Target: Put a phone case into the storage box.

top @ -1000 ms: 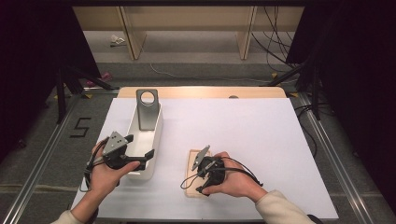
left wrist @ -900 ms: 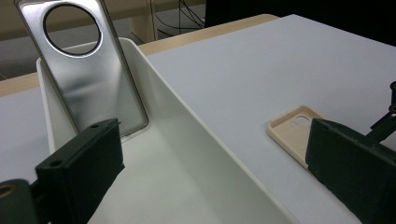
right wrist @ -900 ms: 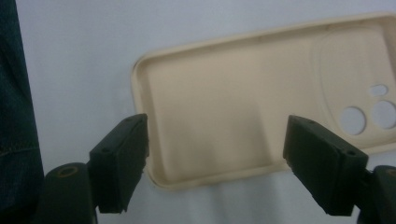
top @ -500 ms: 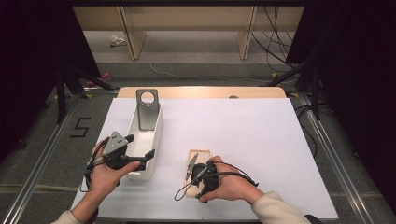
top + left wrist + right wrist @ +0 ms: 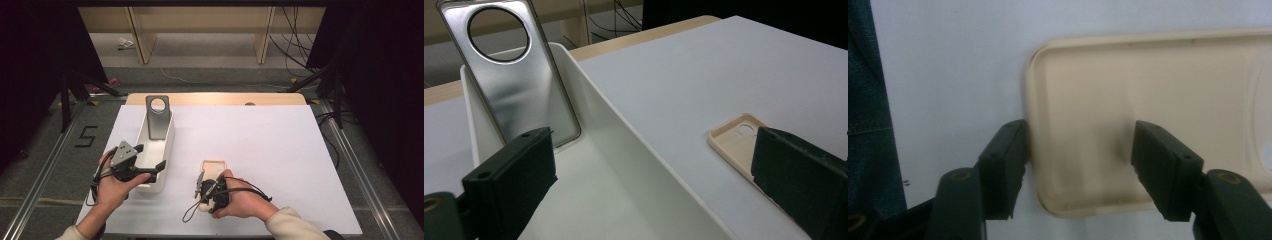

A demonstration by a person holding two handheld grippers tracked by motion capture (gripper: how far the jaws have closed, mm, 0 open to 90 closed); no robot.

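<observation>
Closing right gripper (image 5: 1075,170) jaws, spread astride beige phone case (image 5: 1158,115) rim beside white bin (image 5: 155,150), best squeezed squarely; left gripper (image 5: 654,185) spread, empty.

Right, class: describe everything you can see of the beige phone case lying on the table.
The beige phone case is a thin shell of matte plastic, with rounded corners, a low raised rim and camera cut-outs at its far end. It lies flat, hollow side up, on the white table, right of the white bin. The right gripper has been closing over its near end: one jaw stands outside the rim, the other inside the shell. Whether they press yet is unclear.
</observation>
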